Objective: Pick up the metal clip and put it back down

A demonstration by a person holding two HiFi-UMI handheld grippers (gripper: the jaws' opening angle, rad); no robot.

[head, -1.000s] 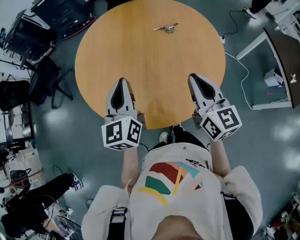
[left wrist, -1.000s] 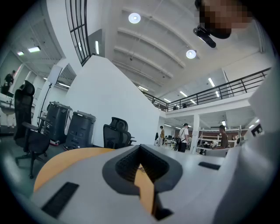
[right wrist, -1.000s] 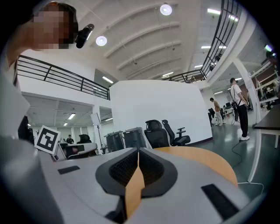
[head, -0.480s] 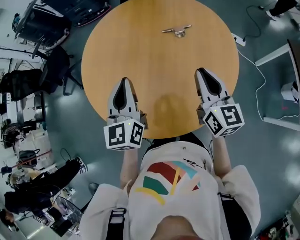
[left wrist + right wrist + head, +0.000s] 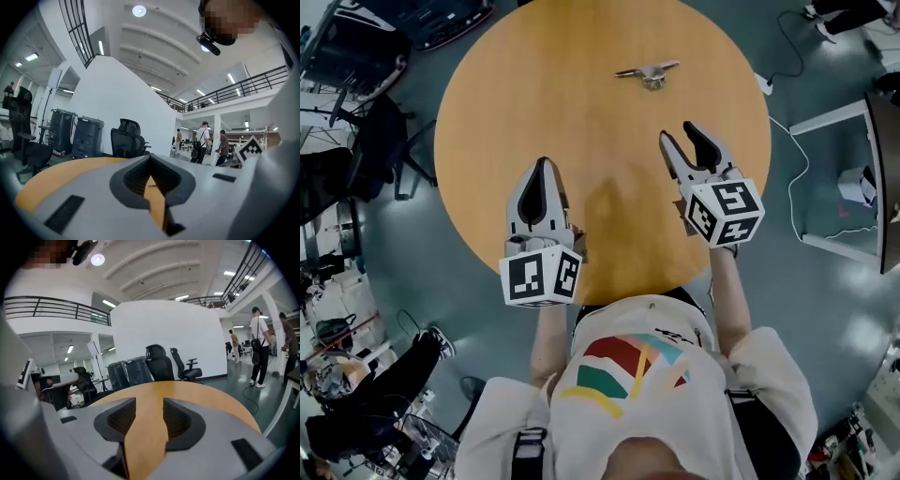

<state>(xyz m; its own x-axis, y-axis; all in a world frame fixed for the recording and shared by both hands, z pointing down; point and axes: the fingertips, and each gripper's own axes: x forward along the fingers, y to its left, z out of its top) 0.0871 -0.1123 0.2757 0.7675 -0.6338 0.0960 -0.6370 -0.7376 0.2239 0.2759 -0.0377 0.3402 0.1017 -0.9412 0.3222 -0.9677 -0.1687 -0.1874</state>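
Note:
The metal clip (image 5: 649,72), small and silvery, lies flat at the far side of the round wooden table (image 5: 534,84). My right gripper (image 5: 680,134) hovers over the table a short way nearer than the clip and slightly to its right. Its jaws are opening, and only bare tabletop shows between them. In the right gripper view (image 5: 149,401) the gap is plain and the clip is out of sight. My left gripper (image 5: 542,173) rests over the table's near left part, shut and holding nothing. In the left gripper view (image 5: 150,157) its tips meet.
A black office chair (image 5: 384,141) stands on the floor left of the table. A power strip with a white cable (image 5: 764,84) lies on the floor at the right, beside a white desk (image 5: 830,117). People stand far off (image 5: 202,140) in the hall.
My right gripper has moved forward over the table toward the clip, and its jaws have gone from shut to parted. The left gripper has stayed shut in much the same place.

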